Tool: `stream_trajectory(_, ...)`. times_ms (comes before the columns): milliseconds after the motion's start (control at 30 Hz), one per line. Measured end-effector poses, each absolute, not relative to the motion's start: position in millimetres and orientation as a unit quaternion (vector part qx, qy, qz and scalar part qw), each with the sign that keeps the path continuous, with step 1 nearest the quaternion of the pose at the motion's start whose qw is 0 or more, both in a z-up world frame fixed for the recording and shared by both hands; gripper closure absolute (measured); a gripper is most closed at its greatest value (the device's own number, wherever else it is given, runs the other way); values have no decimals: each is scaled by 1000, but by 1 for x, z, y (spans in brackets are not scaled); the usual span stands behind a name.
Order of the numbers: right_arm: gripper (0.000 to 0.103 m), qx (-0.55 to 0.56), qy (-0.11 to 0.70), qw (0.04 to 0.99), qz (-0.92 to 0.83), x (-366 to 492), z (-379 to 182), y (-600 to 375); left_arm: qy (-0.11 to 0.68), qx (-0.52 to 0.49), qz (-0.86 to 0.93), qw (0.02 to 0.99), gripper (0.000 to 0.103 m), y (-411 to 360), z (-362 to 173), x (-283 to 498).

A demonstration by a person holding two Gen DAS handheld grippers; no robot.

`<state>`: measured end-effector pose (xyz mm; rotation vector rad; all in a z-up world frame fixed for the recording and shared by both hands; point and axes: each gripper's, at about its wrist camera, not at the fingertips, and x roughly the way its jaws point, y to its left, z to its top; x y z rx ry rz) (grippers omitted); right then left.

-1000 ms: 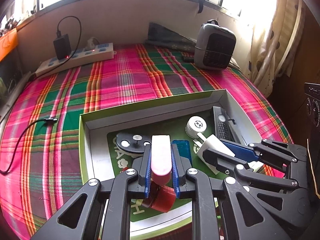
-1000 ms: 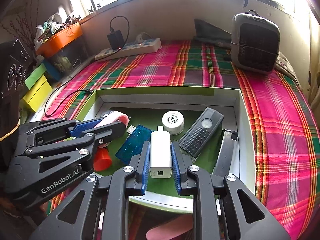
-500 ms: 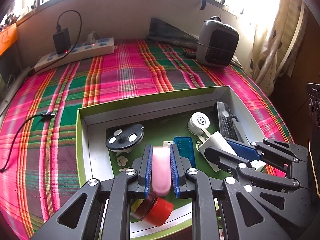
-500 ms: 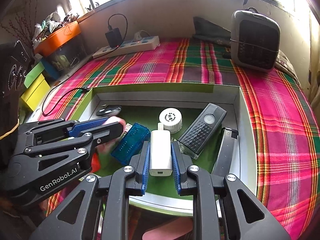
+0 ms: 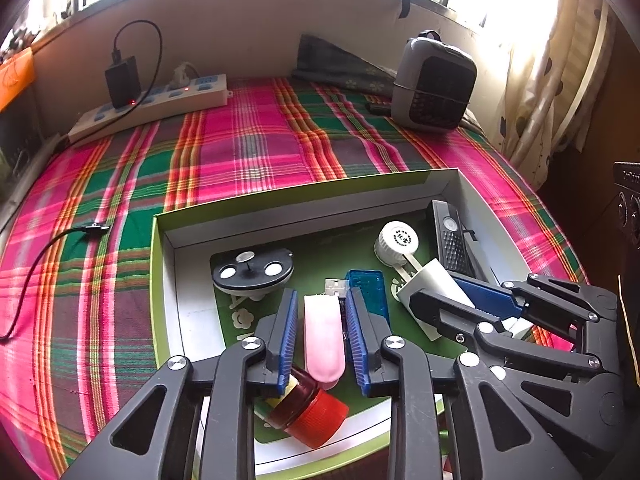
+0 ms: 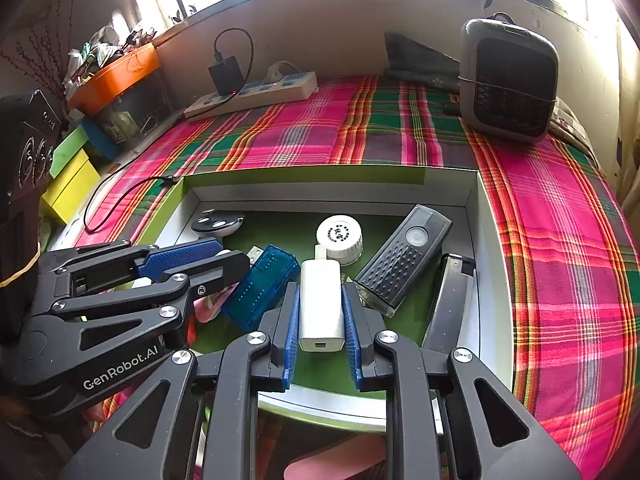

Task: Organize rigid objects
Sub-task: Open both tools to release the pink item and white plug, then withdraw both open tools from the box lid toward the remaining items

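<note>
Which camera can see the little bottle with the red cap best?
The left wrist view. The little bottle with the red cap lies on its side in the box, just beneath the left tool, cap and body both showing. In the right wrist view the left tool hides it almost completely.

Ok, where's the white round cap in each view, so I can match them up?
Left wrist: white round cap, right of centre in the box, left of the black remote.
Right wrist: cap at centre, beyond the right claw.
Shared landmark: grey heater.
</note>
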<state>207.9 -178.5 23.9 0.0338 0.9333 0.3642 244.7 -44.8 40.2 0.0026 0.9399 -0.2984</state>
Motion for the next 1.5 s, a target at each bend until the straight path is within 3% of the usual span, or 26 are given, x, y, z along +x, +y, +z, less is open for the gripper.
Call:
stream_trajectory(367, 81, 15, 439, 882, 170, 204, 28, -182, 446, 4, -143, 884, 72, -45, 45, 235)
stream_trajectory(1033, 68, 9, 410, 899, 152, 178, 45, -186, 426, -3, -127, 896, 71, -40, 59, 203)
stream_trajectory(1500, 68, 26, 389, 911, 134, 146, 57, -198, 393, 9, -105, 914, 71, -38, 76, 165)
